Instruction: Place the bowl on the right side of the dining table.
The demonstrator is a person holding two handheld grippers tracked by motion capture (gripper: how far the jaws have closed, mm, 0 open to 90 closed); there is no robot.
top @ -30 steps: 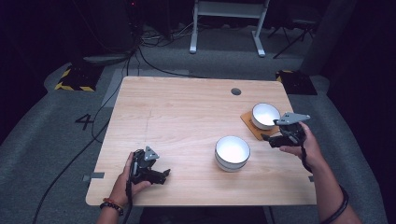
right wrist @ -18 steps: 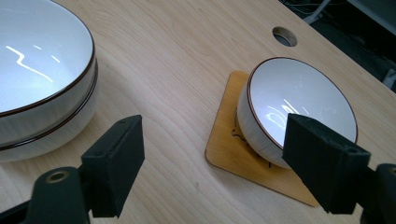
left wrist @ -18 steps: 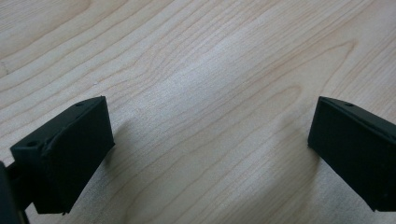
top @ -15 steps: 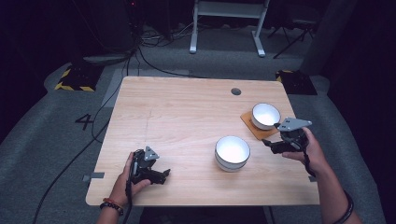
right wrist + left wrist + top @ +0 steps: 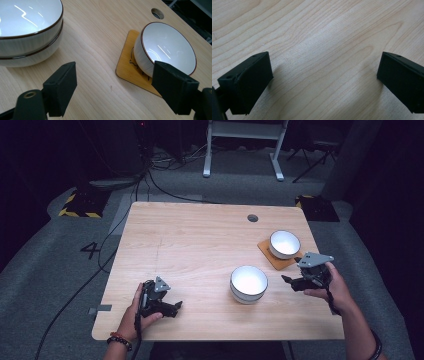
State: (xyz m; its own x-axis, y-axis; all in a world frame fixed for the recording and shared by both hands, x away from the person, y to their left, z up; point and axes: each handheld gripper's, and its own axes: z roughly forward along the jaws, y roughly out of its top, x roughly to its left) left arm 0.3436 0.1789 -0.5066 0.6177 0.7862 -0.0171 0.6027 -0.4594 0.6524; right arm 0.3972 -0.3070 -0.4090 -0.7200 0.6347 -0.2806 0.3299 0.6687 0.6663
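Pale wood table [image 5: 200,250] in the high view: right gripper [image 5: 289,281] hovers just beside the stacked white bowls [image 5: 248,283], near the bowl on the coaster [image 5: 284,244]; left gripper [image 5: 176,307] rests at the near left edge. Left gripper view: jaws spread over bare wood. Right gripper view: jaws wide apart, empty, between the stacked white bowls [image 5: 27,30] and the coaster [image 5: 130,70].

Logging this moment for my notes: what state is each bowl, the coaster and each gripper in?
Left gripper: open, holding nothing, low over bare table.
Right gripper: open, holding nothing.
Stacked bowls: upright, nested, top one empty.
Single bowl: upright, empty, on coaster.
Coaster: flat on table, under single bowl.
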